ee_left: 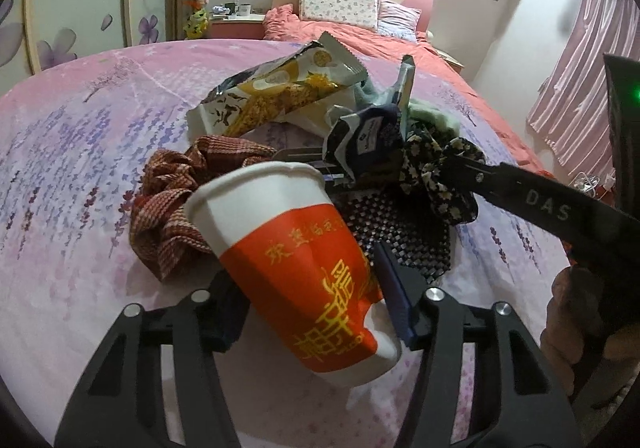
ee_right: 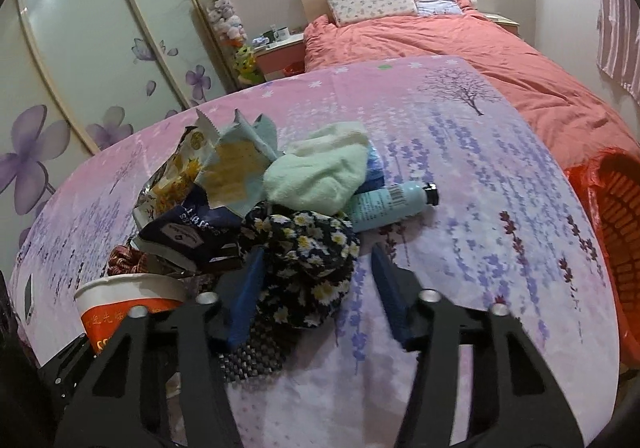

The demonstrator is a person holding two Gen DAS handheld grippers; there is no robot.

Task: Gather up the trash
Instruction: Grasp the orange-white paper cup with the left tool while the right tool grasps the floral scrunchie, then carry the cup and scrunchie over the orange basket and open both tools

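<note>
My left gripper (ee_left: 312,288) is shut on a crumpled orange-and-white paper cup (ee_left: 292,256), held tilted above the pink bedspread; the cup also shows in the right wrist view (ee_right: 128,304). Behind it lies a yellow snack wrapper (ee_left: 280,88) and a dark blue wrapper (ee_left: 368,140). My right gripper (ee_right: 316,280) is open, its fingers on either side of a black floral scrunchie (ee_right: 308,256). In the left wrist view the right gripper's arm reaches in from the right over the pile.
The pile also holds a red checked scrunchie (ee_left: 168,204), a green towel (ee_right: 320,172), a blue lotion bottle (ee_right: 384,204) and a woven black mat (ee_left: 400,236). An orange basket (ee_right: 616,224) stands at the bed's right edge. The coral duvet and pillows lie behind.
</note>
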